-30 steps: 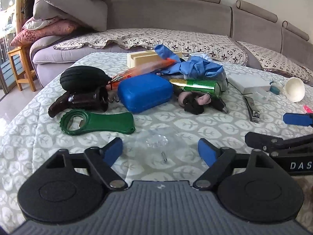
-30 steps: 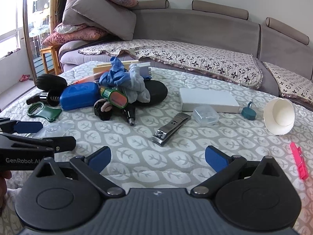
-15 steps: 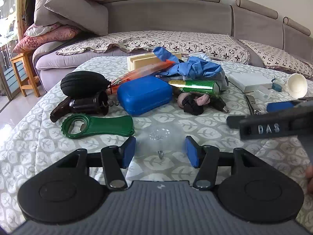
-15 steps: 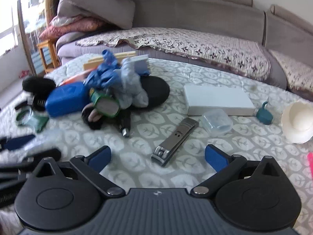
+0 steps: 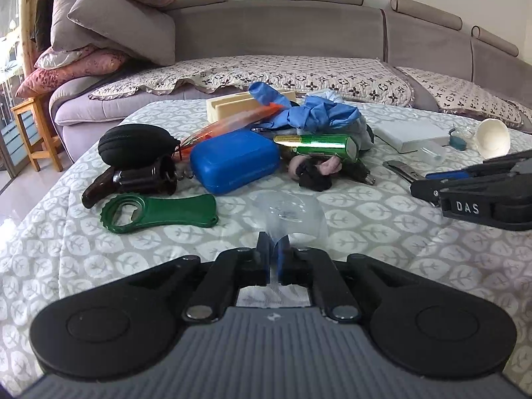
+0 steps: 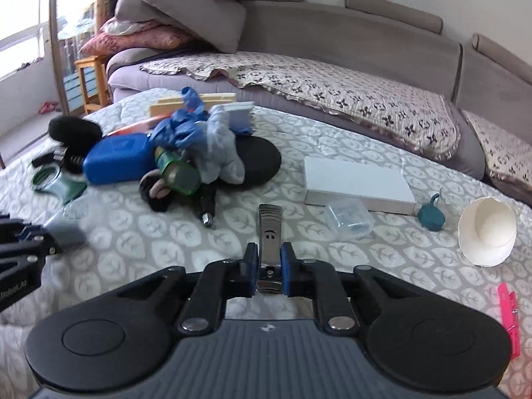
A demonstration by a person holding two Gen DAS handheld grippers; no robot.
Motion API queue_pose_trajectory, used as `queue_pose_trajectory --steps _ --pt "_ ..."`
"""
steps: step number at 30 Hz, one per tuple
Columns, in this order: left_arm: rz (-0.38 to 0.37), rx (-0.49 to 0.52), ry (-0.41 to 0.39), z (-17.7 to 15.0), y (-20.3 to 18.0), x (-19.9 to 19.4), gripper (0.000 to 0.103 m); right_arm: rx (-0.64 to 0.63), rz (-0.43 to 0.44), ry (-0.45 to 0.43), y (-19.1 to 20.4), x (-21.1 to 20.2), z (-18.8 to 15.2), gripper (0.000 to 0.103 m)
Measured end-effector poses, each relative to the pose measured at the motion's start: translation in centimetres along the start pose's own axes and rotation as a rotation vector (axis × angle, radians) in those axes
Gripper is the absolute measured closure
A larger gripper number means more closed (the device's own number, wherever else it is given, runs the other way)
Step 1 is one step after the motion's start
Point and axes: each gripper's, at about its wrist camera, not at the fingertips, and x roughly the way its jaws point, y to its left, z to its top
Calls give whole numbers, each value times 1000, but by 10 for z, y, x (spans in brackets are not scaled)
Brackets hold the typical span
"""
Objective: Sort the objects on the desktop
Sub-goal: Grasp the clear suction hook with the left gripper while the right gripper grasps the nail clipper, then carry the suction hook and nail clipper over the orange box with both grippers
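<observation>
My left gripper [image 5: 273, 249] is shut on a small clear plastic bag [image 5: 289, 211], whose crinkled end stands up just beyond the blue pads. In the right wrist view, my right gripper [image 6: 269, 261] is shut on the near end of a metal nail clipper [image 6: 270, 229] that points away over the leaf-patterned cloth [image 6: 166, 249]. The left gripper [image 6: 20, 246] with the blurred clear bag [image 6: 66, 229] shows at that view's left edge. The right gripper [image 5: 465, 189] crosses the right side of the left wrist view.
A pile lies ahead: green bottle opener [image 5: 159, 211], blue case [image 5: 232, 161], black pouch [image 5: 136, 144], green can [image 5: 316, 143], blue gloves [image 5: 316, 113]. To the right are a white box [image 6: 355, 183], clear small box [image 6: 347, 219], paper cup [image 6: 487, 229] and pink clip [image 6: 508, 312].
Both grippers have gone from wide open to shut, the left on the clear bag, the right on the nail clipper. The right gripper has swung to line up with the clipper.
</observation>
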Motion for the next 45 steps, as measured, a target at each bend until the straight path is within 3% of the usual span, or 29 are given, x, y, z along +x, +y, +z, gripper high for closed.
queue_pose_trajectory --steps 9,18,34,37,45 --pt "15 49 -24 -2 -9 -7 97 -4 14 -17 -4 -10 -7 91" --pt "40 107 -111 5 -23 -29 97 0 23 -93 -7 -36 -2 93" --pt "38 121 -139 9 -39 -43 97 -15 53 -154 -7 -69 -5 93" --pt "34 121 -146 11 -43 -45 97 -24 48 -177 -7 -76 -3 103" --pt "27 125 -159 12 -52 -49 97 -20 32 -183 -12 -76 -6 103"
